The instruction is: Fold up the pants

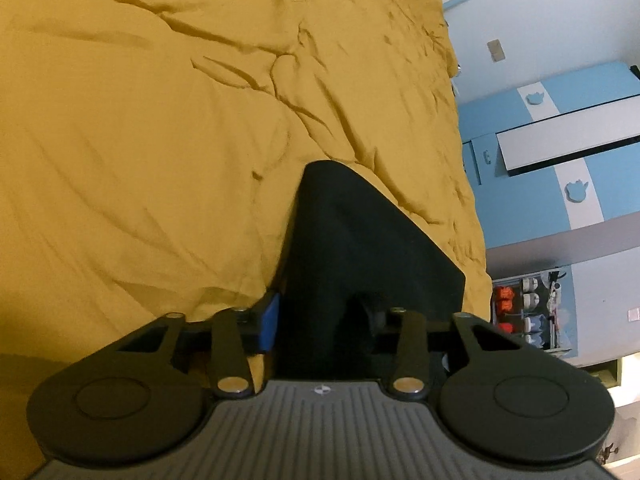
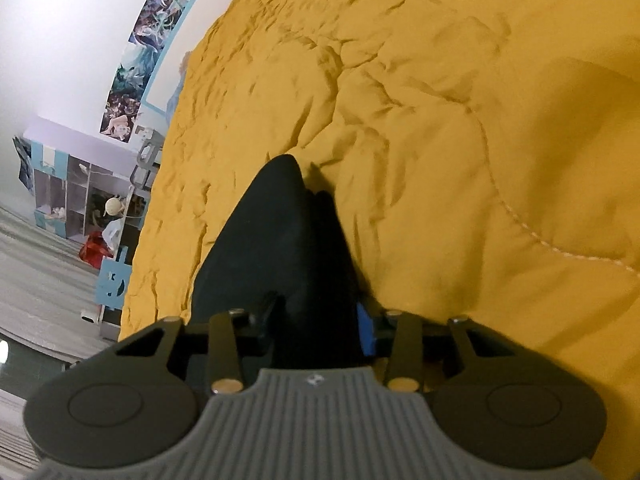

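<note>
The black pants [image 1: 352, 248] hang from my left gripper [image 1: 320, 328], which is shut on the cloth above the yellow bedspread [image 1: 160, 120]. One blue pad [image 1: 269, 322] shows at the cloth's left side; the other finger is hidden by the cloth. In the right wrist view my right gripper [image 2: 316, 328] is shut on another part of the black pants [image 2: 280, 240], with a blue pad [image 2: 366, 330] at the cloth's right side. The cloth runs forward to a point over the bedspread [image 2: 440, 120].
A blue and white wardrobe [image 1: 560, 160] and a shelf with shoes [image 1: 528, 312] stand past the bed's right edge. In the right wrist view, open shelves [image 2: 76, 200], wall posters [image 2: 140, 64] and grey floor [image 2: 40, 280] lie past the left edge.
</note>
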{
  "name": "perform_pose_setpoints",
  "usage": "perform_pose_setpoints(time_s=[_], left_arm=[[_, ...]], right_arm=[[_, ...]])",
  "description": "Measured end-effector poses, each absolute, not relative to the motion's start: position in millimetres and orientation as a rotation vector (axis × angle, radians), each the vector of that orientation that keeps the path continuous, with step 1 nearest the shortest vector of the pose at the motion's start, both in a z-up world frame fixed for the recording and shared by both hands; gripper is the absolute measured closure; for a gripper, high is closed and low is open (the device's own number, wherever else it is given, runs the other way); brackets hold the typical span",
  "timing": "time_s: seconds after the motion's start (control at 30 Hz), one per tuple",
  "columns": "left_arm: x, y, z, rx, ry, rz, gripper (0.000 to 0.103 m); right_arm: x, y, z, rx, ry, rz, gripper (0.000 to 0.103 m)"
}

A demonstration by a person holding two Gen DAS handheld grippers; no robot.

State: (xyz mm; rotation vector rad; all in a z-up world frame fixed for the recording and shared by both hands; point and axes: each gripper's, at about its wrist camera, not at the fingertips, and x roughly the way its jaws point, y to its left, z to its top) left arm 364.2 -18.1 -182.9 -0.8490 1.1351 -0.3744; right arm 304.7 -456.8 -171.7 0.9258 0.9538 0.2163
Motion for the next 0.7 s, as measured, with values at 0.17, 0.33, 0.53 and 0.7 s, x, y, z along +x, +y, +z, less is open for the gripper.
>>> perform_pose_setpoints(time_s=[0.17, 0.33, 0.53, 0.7], left_arm=[[360.1, -26.2, -170.0, -0.777, 1.108, -0.352, 0.077], [351.8, -36.0, -143.1, -0.692, 1.051, -0.345, 0.084], [332.5, -32.8, -98.9, -0.637, 0.967, -0.372, 0.084], [309.3, -13.6, -59.8, -0.618, 0.905, -0.384, 0.084]], right_arm=[[297.2, -456.3, -162.1, 0.913, 0.933, 0.215, 0.082], [293.0, -447.8, -134.1, 0.837, 0.896, 0.222, 0.086], [281.3, -437.1, -92.3, 0.797, 0.846, 0.272, 0.087], [267.9, -423.0, -62.5, 0.803, 0.818, 0.332, 0.087]])
